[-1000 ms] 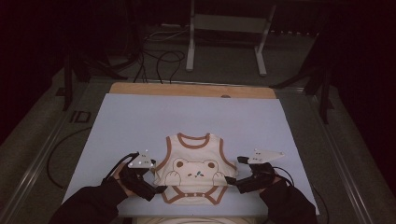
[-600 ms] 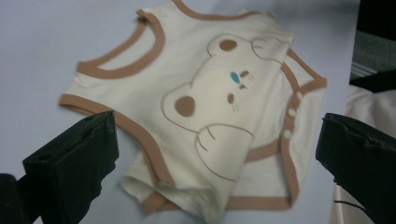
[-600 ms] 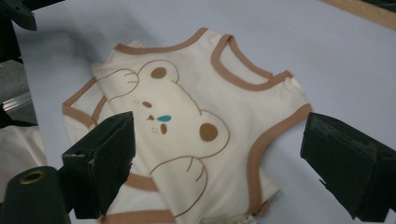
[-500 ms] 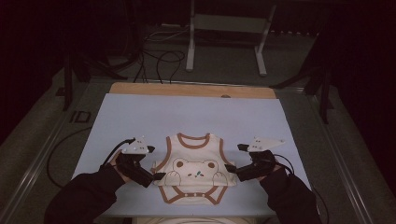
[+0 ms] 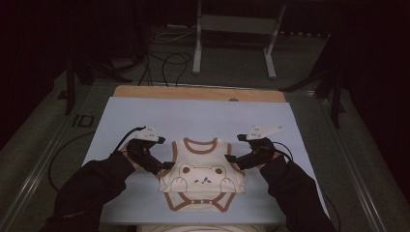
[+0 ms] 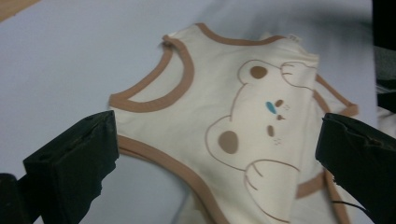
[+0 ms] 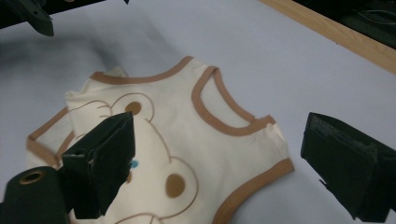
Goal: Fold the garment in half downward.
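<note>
A cream baby bodysuit point(image 5: 200, 173) with brown trim and a bear print lies flat near the table's front edge. My left gripper point(image 5: 164, 165) hovers at its left side, jaws spread wide over the left armhole point(image 6: 154, 88). My right gripper point(image 5: 233, 160) stands open at the garment's right side, jaws straddling the right shoulder and armhole point(image 7: 219, 109). The bodysuit point(image 6: 233, 126) shows between the left jaws, and the bodysuit point(image 7: 187, 149) between the right jaws. Neither gripper holds cloth.
A pale blue mat point(image 5: 193, 121) covers the table, with a wooden edge point(image 5: 198, 93) at the far side. Cables point(image 5: 164, 63) and a metal stand point(image 5: 232, 34) sit on the floor beyond. The person's dark sleeves point(image 5: 92, 188) come in from the bottom.
Both grippers have lifted and moved forward from the bodysuit's lower sides to its armholes, and both jaws now stand wide open. The garment lies slightly farther up the mat.
</note>
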Motion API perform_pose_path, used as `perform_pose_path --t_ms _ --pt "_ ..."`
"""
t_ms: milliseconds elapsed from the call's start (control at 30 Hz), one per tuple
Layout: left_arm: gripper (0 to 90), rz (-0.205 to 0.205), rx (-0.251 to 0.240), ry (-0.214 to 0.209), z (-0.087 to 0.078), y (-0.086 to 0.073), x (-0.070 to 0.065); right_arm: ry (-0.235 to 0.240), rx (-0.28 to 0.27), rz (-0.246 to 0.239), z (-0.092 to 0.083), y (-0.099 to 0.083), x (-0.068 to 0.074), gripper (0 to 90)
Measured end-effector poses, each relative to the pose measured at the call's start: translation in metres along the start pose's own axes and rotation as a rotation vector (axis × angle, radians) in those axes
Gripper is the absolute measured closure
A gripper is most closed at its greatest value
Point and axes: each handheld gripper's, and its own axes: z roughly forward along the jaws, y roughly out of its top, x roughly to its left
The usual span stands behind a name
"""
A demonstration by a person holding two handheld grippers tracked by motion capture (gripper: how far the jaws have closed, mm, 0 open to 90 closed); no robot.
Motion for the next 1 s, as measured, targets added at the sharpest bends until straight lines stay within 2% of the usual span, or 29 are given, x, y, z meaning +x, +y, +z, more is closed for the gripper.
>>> perform_pose_path --t_ms 200,400,533,633,700,767,900,967,1000 --pt "0.3 -0.029 0.008 0.018 0.01 0.0 0.018 0.007 0.03 0.002 0.019 0.004 -0.018 10.2" --pt "0.3 -0.053 0.003 0.036 0.018 -0.002 0.035 0.003 0.085 0.013 0.04 0.0 -0.033 10.2" --pt "0.3 -0.061 0.003 0.045 0.025 -0.003 0.043 0.003 0.106 0.031 0.048 -0.004 -0.041 10.1" --pt "0.2 -0.081 0.012 0.037 0.032 -0.004 0.049 0.001 0.135 0.044 0.057 -0.008 -0.048 10.1" --pt "0.2 -0.071 0.0 0.044 0.037 -0.005 0.051 0.004 0.159 0.07 0.06 -0.01 -0.052 10.2" --pt "0.2 -0.077 -0.005 0.035 0.041 -0.005 0.054 0.018 0.155 0.093 0.063 -0.012 -0.055 10.2" --pt "0.2 -0.08 0.035 0.04 0.051 -0.005 0.058 0.005 0.157 0.104 0.068 -0.016 -0.063 10.2" --pt "0.3 -0.091 0.056 0.074 0.056 -0.003 0.058 0.009 0.16 0.102 0.071 -0.018 -0.066 10.2" --pt "1.8 -0.097 0.063 0.069 0.058 -0.003 0.06 0.011 0.168 0.107 0.072 -0.018 -0.067 10.3"
